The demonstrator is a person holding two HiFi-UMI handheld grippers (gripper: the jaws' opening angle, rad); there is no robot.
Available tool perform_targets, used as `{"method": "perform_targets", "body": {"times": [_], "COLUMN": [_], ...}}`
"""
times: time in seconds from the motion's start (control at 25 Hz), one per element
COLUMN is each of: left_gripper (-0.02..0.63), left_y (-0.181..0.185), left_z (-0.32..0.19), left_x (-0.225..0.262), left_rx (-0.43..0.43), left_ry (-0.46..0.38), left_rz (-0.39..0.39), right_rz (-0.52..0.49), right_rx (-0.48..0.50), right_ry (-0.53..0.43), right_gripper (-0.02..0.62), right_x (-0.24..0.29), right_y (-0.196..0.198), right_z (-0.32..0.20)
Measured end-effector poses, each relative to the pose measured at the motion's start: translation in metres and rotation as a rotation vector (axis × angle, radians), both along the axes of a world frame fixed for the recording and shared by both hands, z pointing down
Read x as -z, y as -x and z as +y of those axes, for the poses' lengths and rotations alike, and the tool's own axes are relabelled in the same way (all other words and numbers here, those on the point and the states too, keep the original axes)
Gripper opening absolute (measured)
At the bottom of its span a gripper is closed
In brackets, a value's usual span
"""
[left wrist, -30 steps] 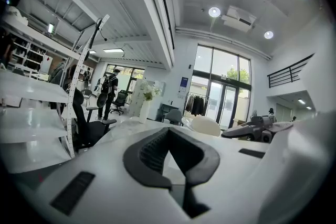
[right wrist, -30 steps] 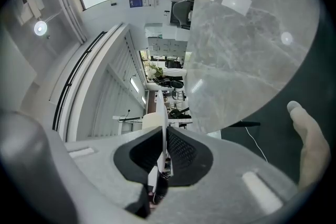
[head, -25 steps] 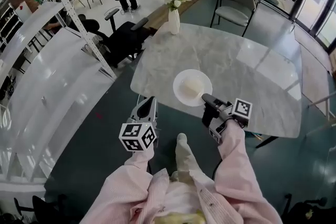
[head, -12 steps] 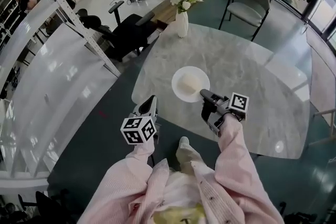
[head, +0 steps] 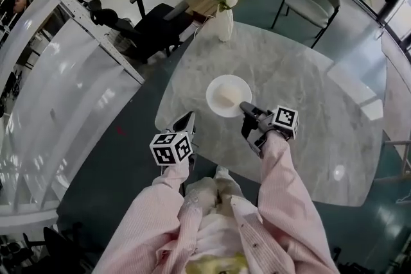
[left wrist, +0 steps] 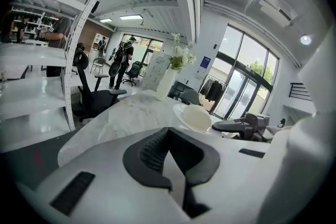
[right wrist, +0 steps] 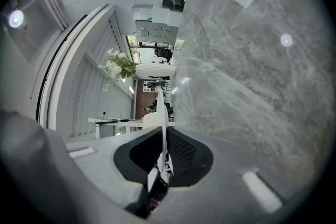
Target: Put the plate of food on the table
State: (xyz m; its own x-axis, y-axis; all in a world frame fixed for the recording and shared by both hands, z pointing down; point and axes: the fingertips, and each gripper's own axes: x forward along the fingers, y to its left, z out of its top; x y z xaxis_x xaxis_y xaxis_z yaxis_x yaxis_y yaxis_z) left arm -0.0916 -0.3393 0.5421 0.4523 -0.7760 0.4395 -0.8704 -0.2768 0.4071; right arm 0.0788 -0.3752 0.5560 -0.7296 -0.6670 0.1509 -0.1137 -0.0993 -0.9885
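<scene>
Glossy grey-veined marble tops the rounded table. Just inside its near edge is a round white plate with a pale, soft-looking mound of food; whether it touches the marble I cannot tell. The right gripper is clamped on the plate's thin near rim, between ribbed black pads. Setting down seems to be in hand. Next, the plate needs to lie flat before the gripper lets go. The left gripper, jaws together and empty, hangs off the near edge. A smooth white vase stands at the far edge.
</scene>
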Motion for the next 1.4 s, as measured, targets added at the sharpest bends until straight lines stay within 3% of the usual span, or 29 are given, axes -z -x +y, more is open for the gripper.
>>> {"method": "perform_targets", "body": {"times": [0.2, 0.44, 0.84, 1.4], "left_gripper": [-0.008, -0.008, -0.008, -0.008], "left_y": [-0.009, -0.012, -0.018, -0.025], "left_z": [-0.016, -0.029, -0.044, -0.046], "left_x": [-0.028, -0.050, -0.071, -0.078], "left_rx": [-0.034, -0.034, -0.045, -0.047], "left_ry": [0.086, 0.151, 0.197, 0.216], "left_rz": [0.007, 0.022, 0.034, 0.042], "right_rz": [0.054, 0.047, 0.082, 0.165], "right_rx": [0.013, 0.023, 0.028, 0.050], "right_ry": [0.061, 0.028, 0.131, 0.164], "right_gripper": [0.018, 0.018, 0.018, 0.018], "right_x": [-0.028, -0.049, -0.076, -0.086], "right_y": [0.002, 0.010, 0.019, 0.018], "right_z": [-0.025, -0.043, -0.046, -0.046]}}
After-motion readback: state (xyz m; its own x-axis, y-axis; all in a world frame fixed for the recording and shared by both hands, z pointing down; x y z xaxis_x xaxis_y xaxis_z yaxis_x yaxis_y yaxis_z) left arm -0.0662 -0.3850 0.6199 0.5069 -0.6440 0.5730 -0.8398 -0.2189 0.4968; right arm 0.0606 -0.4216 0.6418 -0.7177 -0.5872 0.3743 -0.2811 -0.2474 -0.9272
